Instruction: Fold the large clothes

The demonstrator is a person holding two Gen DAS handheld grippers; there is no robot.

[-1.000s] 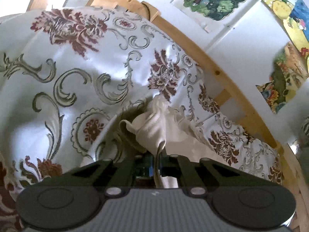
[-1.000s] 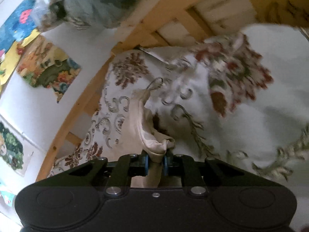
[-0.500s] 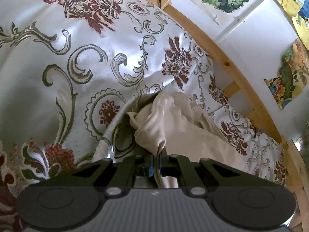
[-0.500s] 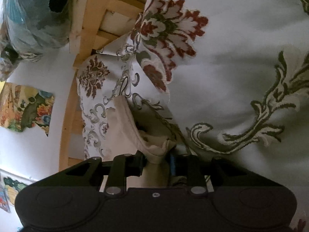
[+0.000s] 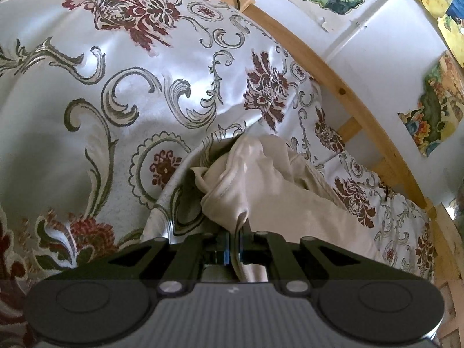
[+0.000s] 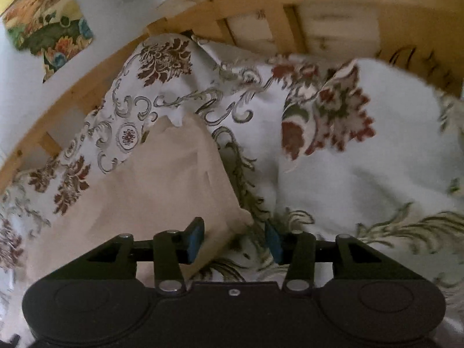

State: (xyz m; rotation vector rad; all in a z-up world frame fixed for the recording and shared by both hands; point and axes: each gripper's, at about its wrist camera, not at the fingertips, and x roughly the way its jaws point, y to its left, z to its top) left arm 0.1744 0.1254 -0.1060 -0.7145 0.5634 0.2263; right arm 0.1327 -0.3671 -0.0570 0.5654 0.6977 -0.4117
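A floral bedspread (image 5: pixel 139 92) covers the bed inside a wooden frame (image 5: pixel 342 87), with posters (image 5: pixel 435 116) on the white wall. The beige garment (image 6: pixel 156 185) lies along the frame-side edge; only the right view shows its flat panel. The left gripper (image 5: pixel 235 246) pinches a bunched fold; the right gripper (image 6: pixel 233 239) stands wide over a corner
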